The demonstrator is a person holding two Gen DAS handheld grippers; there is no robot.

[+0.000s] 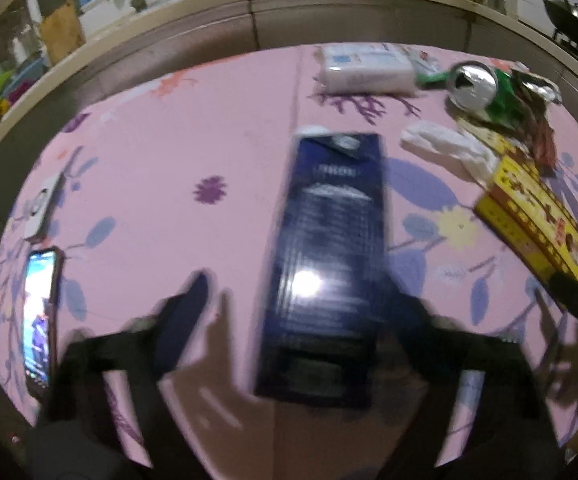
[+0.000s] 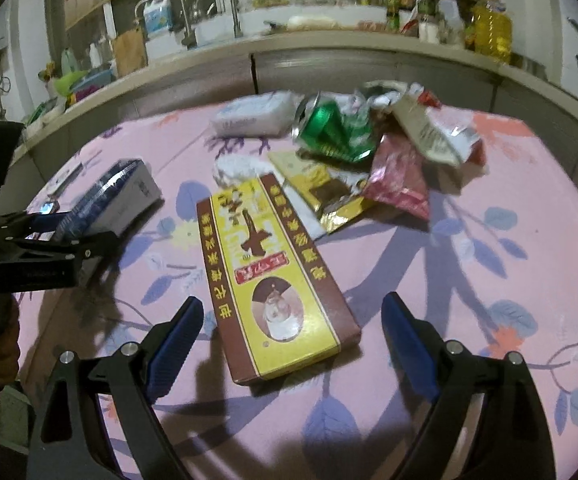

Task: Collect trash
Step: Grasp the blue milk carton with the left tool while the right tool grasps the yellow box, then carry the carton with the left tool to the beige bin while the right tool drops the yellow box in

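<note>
dark blue carton [image 1: 325, 264] lay flat; yellow box [image 2: 273, 280] flat beside crushed green can [image 2: 329, 128], wrappers [image 2: 401, 176] piled.

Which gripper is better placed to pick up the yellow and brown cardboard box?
The right gripper: the yellow and brown cardboard box lies between its open fingers. The left gripper straddles the dark blue carton.

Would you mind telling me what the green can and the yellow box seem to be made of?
Green can: thin metal, probably aluminium; glossy, dented, with a mirror-bright end.
Yellow box: likely printed cardboard with a slight sheen; flat faces, crisp folded edges.
</note>
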